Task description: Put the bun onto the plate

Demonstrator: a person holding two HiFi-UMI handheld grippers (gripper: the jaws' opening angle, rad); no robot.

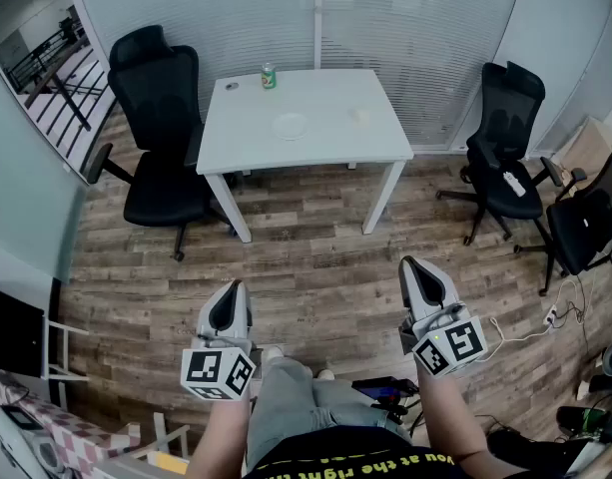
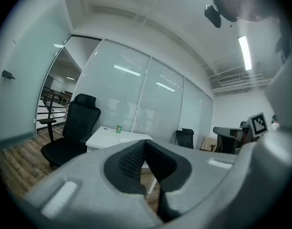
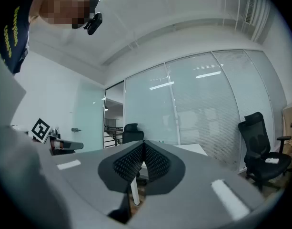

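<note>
Left gripper (image 1: 231, 297) and right gripper (image 1: 422, 279): jaws closed together, nothing held, well short of the white table (image 1: 236, 138). Bun (image 1: 359, 116), small and pale, lies right of plate (image 1: 290, 125), apart. Only the head view shows it.

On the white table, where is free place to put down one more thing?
Bare: the front strip of the table, nearer than the plate and bun, and the back right corner, right of the can. Most crowded: the back left, with the can and a small dark object.
</note>
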